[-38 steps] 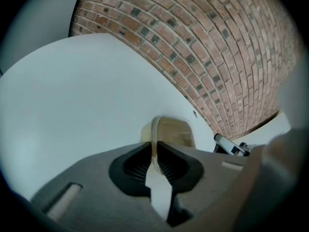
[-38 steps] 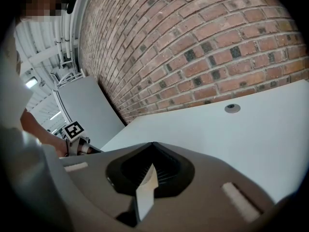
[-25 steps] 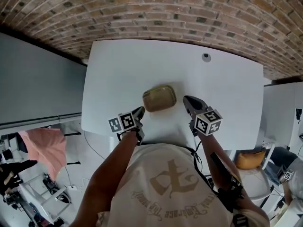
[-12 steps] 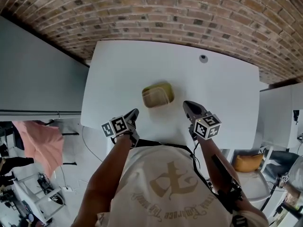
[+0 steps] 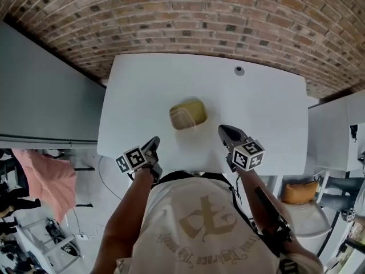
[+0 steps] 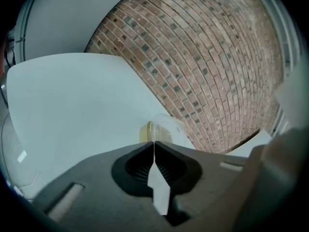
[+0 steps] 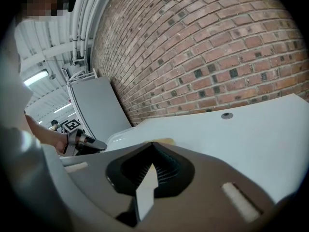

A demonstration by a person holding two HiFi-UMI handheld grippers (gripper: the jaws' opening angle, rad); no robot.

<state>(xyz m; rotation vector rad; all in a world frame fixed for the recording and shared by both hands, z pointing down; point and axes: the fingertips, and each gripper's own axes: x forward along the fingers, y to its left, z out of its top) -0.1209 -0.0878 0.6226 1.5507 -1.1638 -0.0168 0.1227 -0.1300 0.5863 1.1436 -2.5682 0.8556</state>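
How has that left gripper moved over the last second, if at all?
Yes. In the head view the left gripper has drawn back and to the left, away from the yellow container, and now sits at the near edge of the white table.

A white table (image 5: 142, 90) bears a yellow-green lidded container (image 5: 188, 114) and a small round grommet (image 5: 239, 71).

Head camera high above the white table (image 5: 262, 113), both tool cameras low over it, brick wall (image 6: 203, 57) ahead.
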